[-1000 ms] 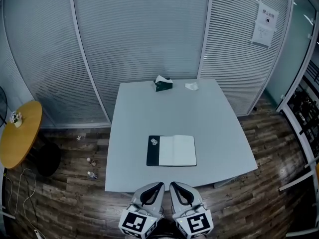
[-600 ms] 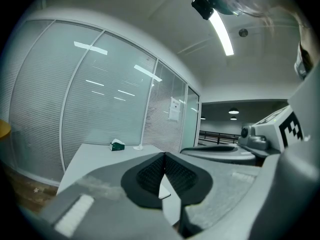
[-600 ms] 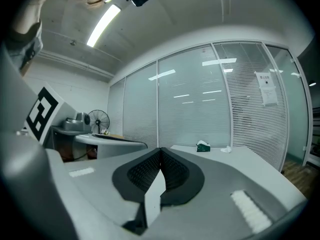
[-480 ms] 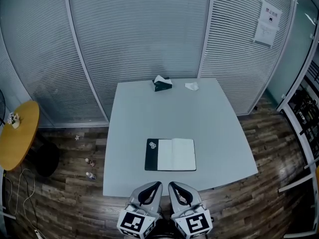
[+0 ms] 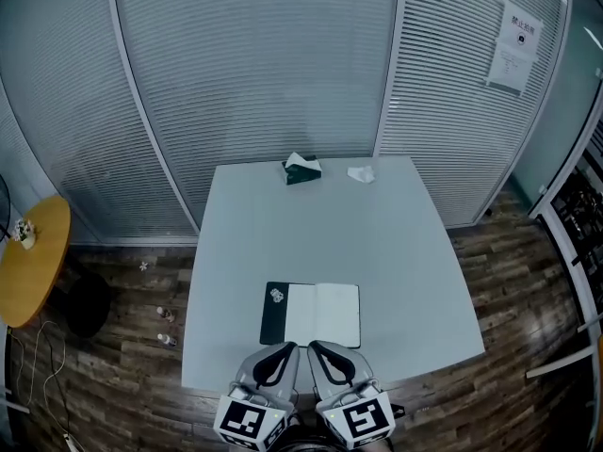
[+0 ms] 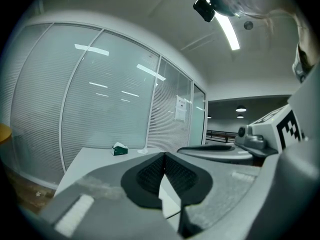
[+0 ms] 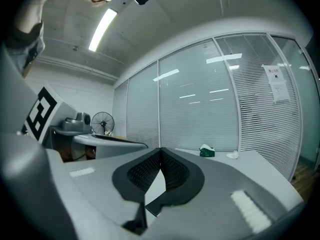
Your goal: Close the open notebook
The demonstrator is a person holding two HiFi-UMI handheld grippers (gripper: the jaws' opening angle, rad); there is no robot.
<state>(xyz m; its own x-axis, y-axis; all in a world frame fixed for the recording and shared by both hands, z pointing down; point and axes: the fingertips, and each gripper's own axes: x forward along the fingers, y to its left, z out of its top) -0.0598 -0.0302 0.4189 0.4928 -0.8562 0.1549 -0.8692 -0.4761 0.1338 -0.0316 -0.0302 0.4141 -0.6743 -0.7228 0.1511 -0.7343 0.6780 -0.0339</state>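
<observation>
An open notebook [image 5: 312,314] lies flat near the front edge of the pale table [image 5: 377,234], its dark cover on the left and white pages on the right. My left gripper [image 5: 291,348] and right gripper [image 5: 311,347] sit side by side just in front of it, tips at its near edge. Both are shut with nothing between the jaws. In the left gripper view my left gripper [image 6: 164,155] has its pads pressed together, and a sliver of white page shows below them. The right gripper view shows my right gripper [image 7: 160,149] likewise shut and empty.
A green tissue box [image 5: 302,169] and a crumpled white tissue [image 5: 361,173] rest at the table's far edge. Blinds-covered glass walls stand behind. A round yellow side table [image 5: 28,266] is at the left, with small objects on the wood floor [image 5: 162,328].
The view has moved forward: the notebook and table have slid down the head view towards both grippers, whose tips now reach its near edge. Both grippers have stayed shut.
</observation>
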